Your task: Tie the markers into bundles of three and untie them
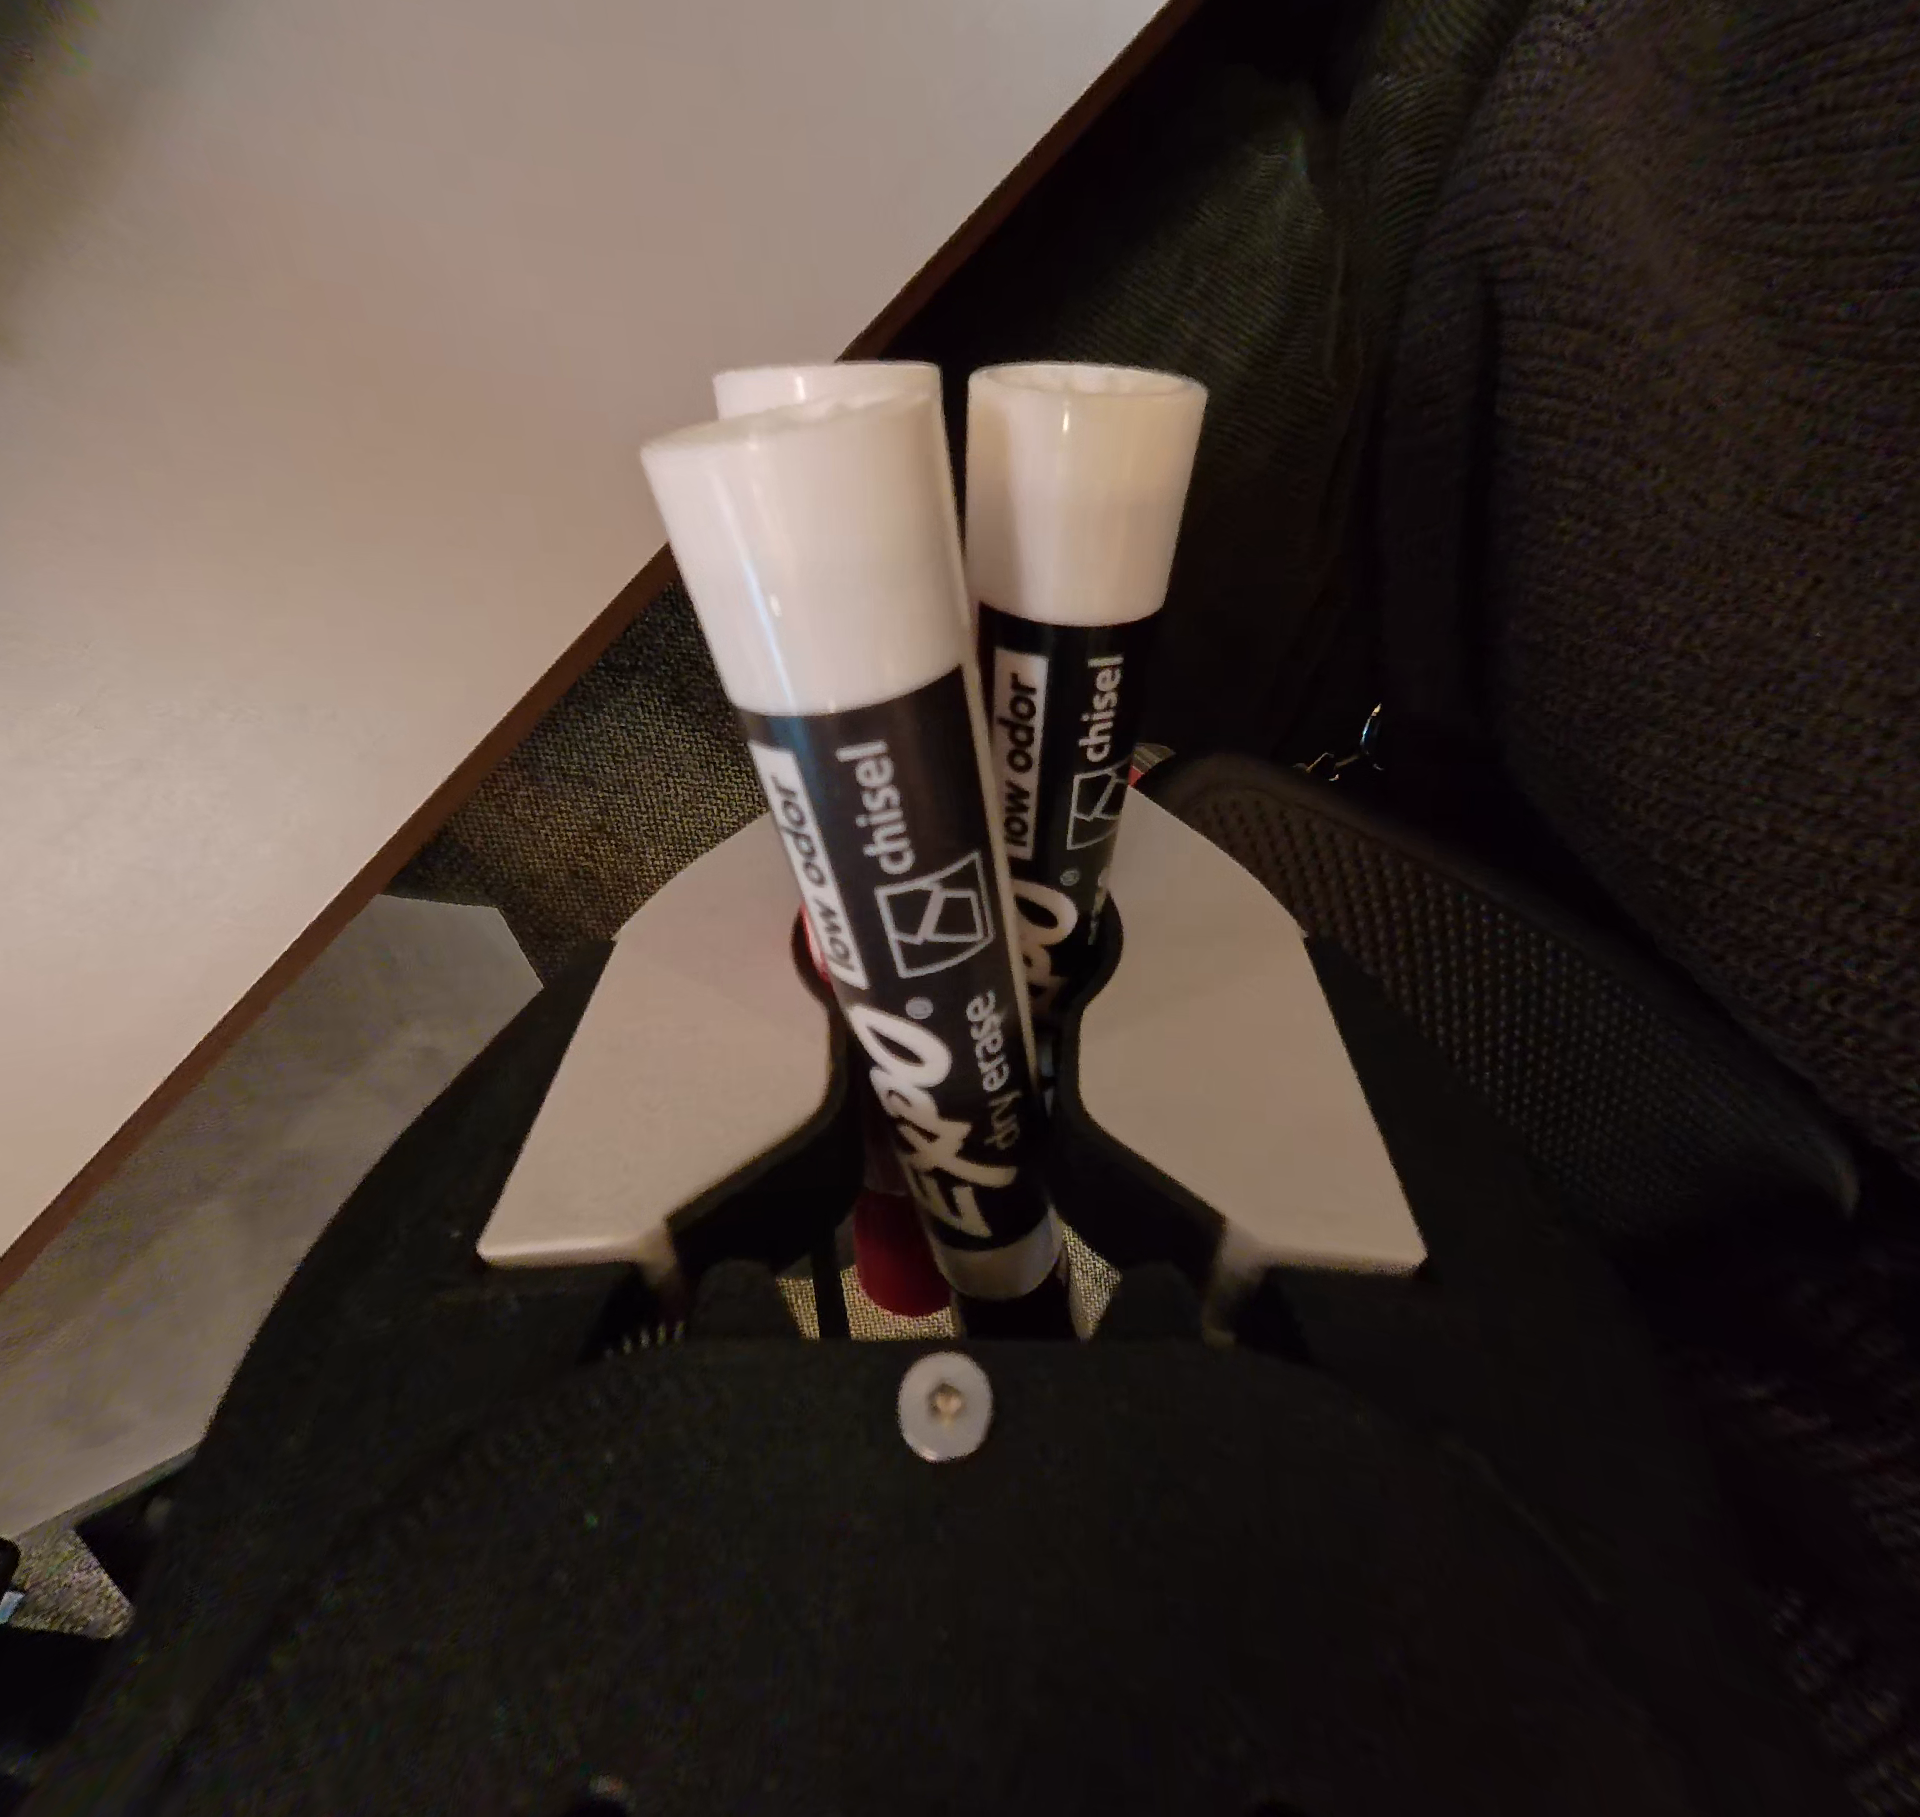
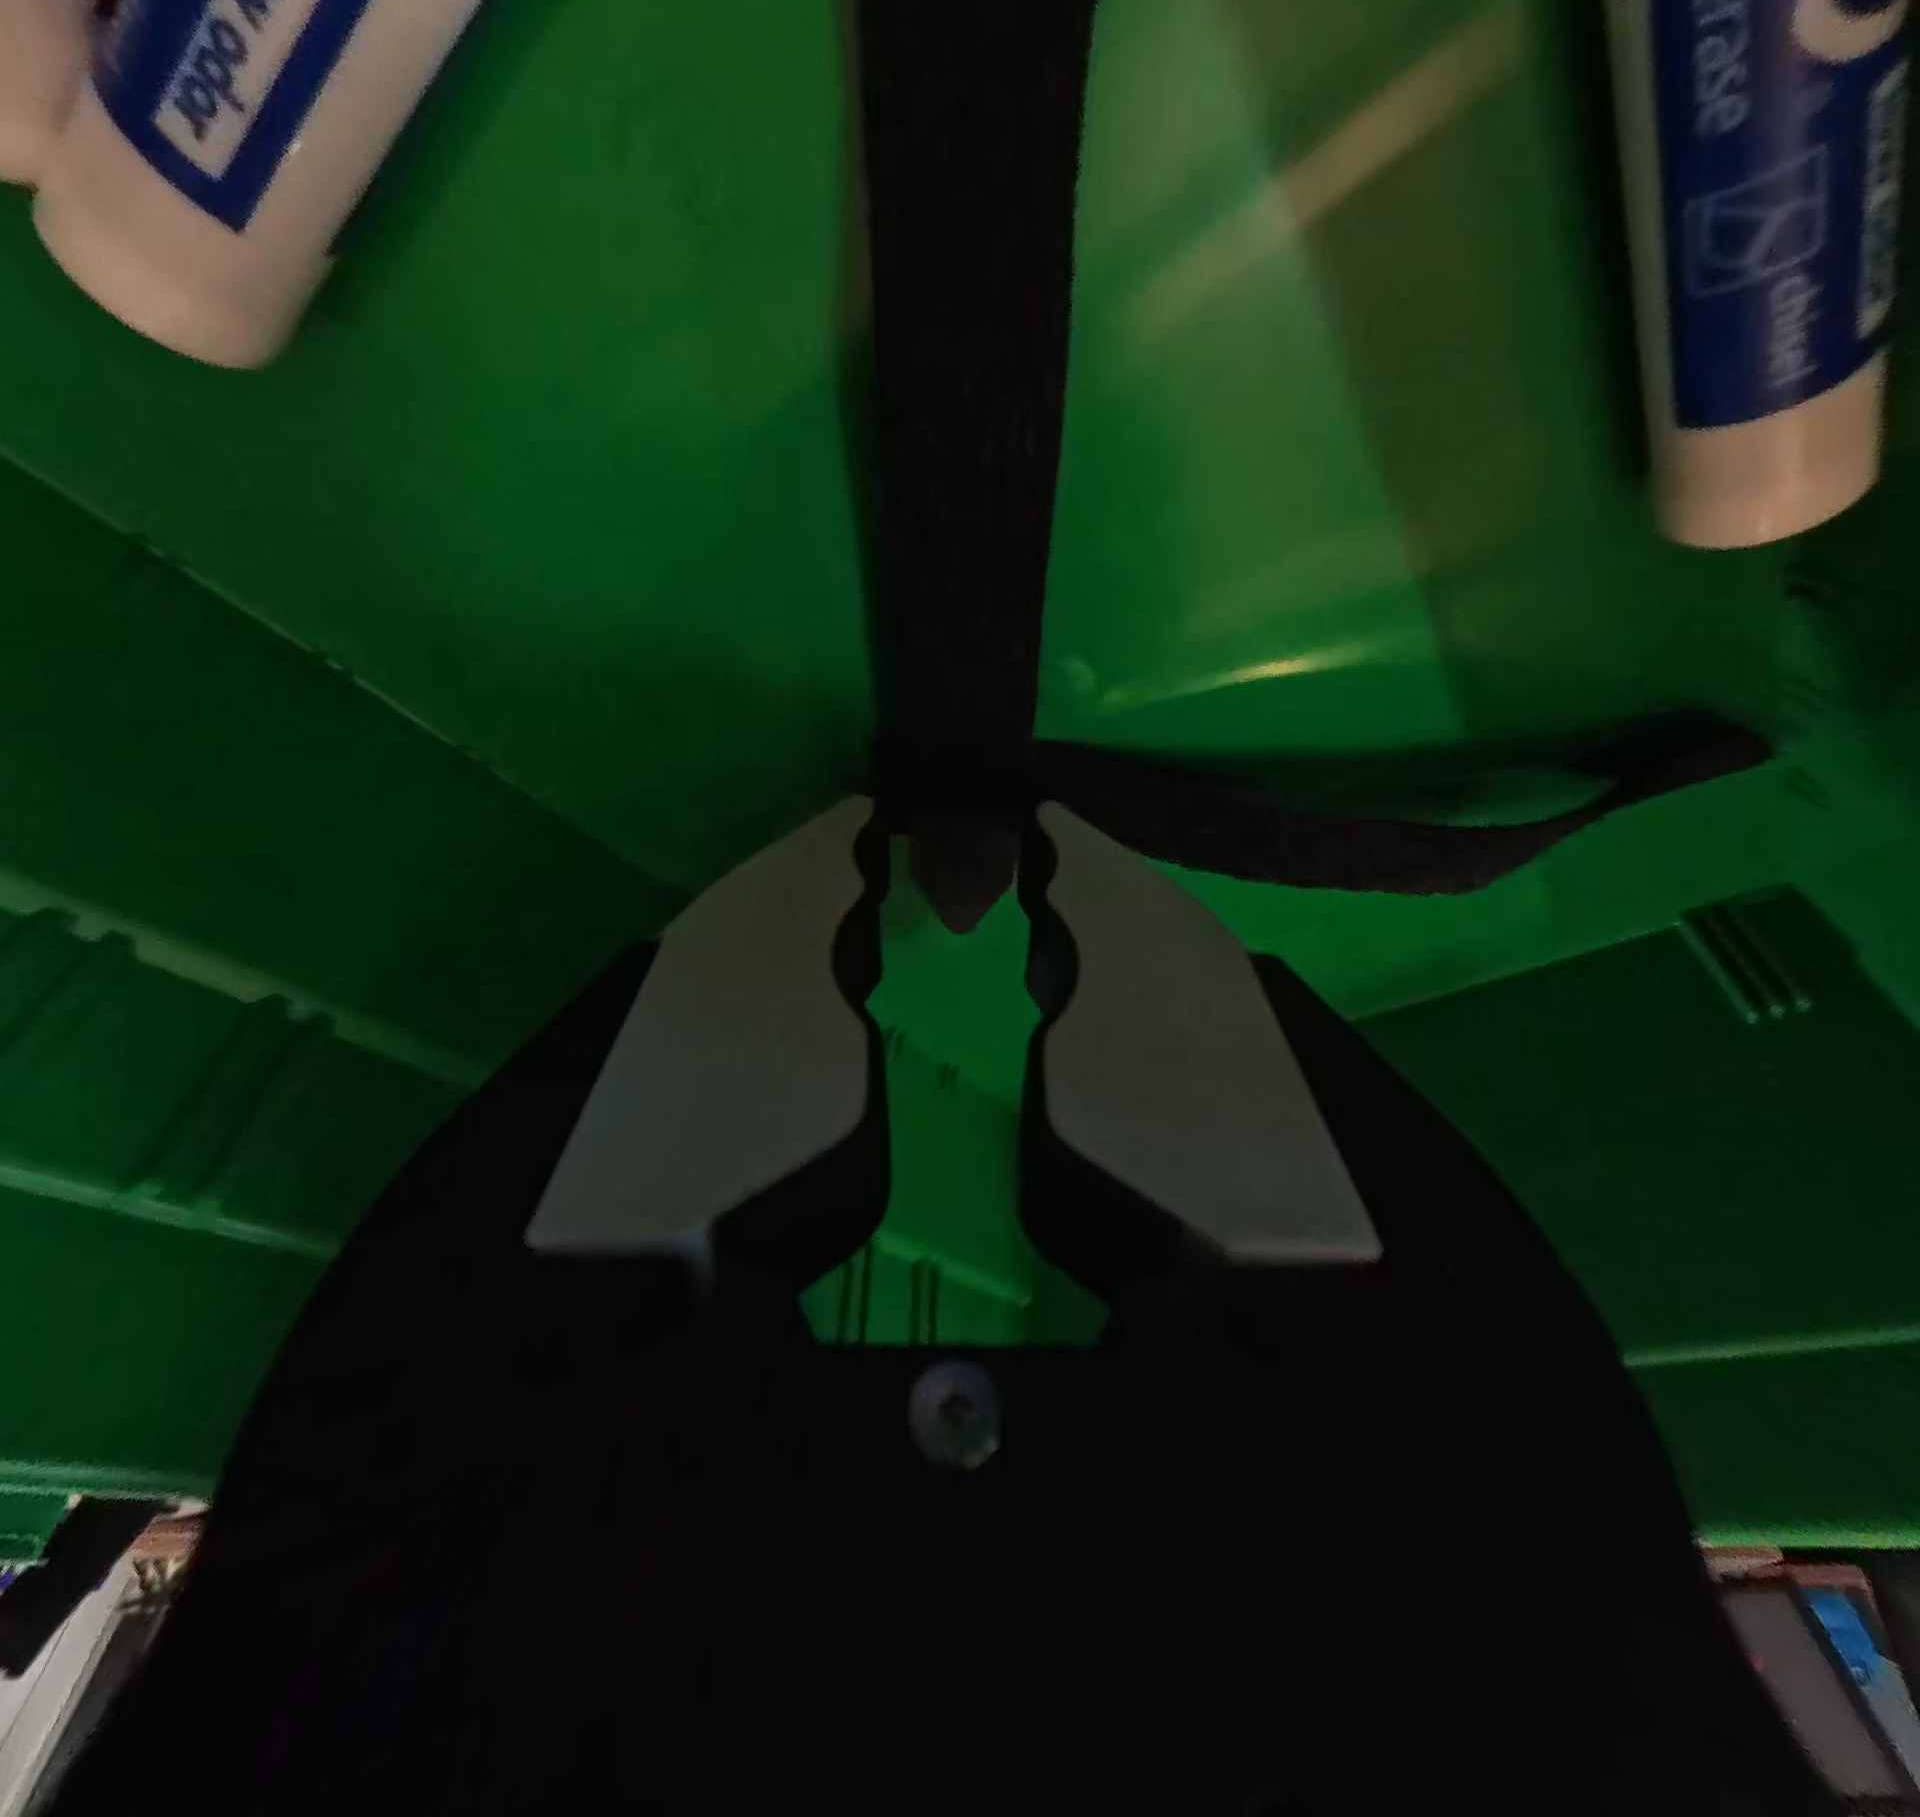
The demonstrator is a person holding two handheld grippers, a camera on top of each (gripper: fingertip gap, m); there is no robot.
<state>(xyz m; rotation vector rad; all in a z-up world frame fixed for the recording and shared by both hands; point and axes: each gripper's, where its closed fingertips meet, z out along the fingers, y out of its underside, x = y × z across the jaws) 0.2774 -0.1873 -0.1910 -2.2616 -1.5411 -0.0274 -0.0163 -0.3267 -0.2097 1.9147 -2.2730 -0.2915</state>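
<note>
My left gripper [image 1: 956, 936] is shut on a bundle of dry-erase markers that stick up and forward from the jaws. The front marker [image 1: 831, 624] and the right marker [image 1: 1081, 500] have black labels and white ends. A third white end [image 1: 821, 383] shows behind them, and a red marker part [image 1: 896, 1248] low between the fingers. My right gripper [image 2: 956, 832] is inside a green plastic bin [image 2: 520, 541], shut on the end of a long black marker [image 2: 966, 313] with a grey pointed tip. Two blue-labelled markers lie in the bin, upper left [image 2: 197, 84] and upper right [image 2: 1766, 209].
A white table top [image 1: 364, 365] with a dark brown edge fills the upper left of the left wrist view. Dark woven fabric [image 1: 1662, 417] and a black mesh part [image 1: 1455, 988] are on the right. Grey carpet [image 1: 156, 1300] shows below the table. About 35 centimeters separates my left fingertips from my right.
</note>
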